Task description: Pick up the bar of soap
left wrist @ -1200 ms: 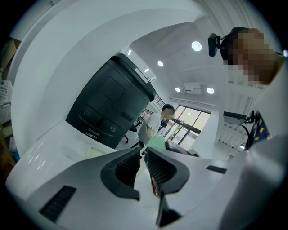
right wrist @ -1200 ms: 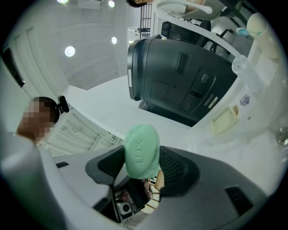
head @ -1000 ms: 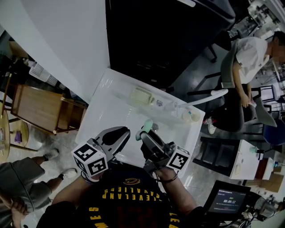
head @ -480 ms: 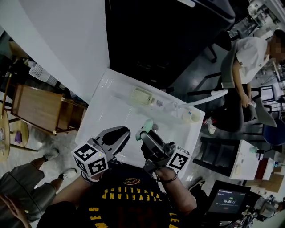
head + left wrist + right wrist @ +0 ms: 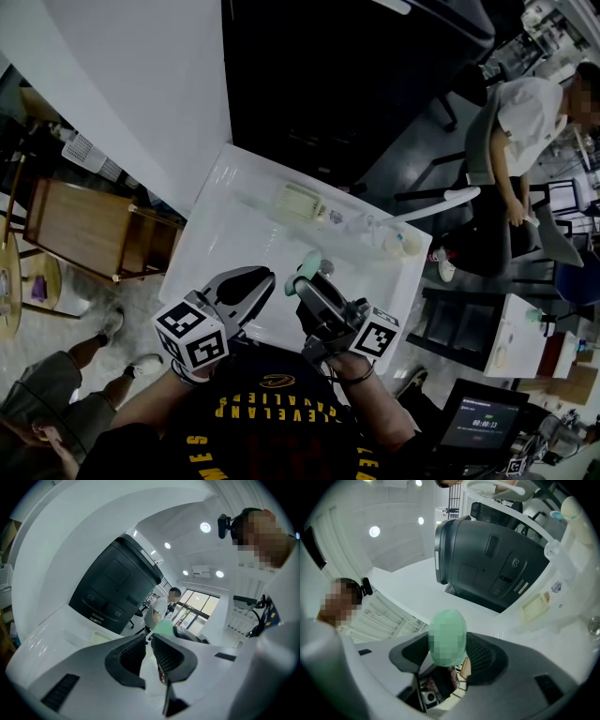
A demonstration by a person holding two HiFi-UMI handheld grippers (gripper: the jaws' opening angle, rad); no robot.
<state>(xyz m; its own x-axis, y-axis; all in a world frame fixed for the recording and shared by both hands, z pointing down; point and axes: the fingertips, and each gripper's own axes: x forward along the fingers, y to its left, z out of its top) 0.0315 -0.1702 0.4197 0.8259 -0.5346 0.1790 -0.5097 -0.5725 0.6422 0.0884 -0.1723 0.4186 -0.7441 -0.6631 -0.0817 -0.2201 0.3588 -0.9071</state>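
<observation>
A pale green bar of soap point(image 5: 307, 262) is clamped between the jaws of my right gripper point(image 5: 310, 277), held just above the white sink basin point(image 5: 204, 234). In the right gripper view the soap point(image 5: 447, 632) fills the gap between the two dark ribbed pads point(image 5: 483, 657). My left gripper point(image 5: 263, 277) hovers close beside it on the left, jaws together with nothing between them. From the left gripper view, the soap point(image 5: 164, 627) peeks just past the shut left gripper point(image 5: 148, 641).
A pale ribbed soap dish point(image 5: 298, 202) lies on the sink's back ledge, with a white faucet spout point(image 5: 439, 201) and a small bottle point(image 5: 399, 244) to its right. A large black machine point(image 5: 487, 569) stands behind. A seated person point(image 5: 511, 141) is at right, a wooden cabinet point(image 5: 80, 225) at left.
Both grippers and the soap hold the same places. Only a bystander's legs at the lower left have shifted.
</observation>
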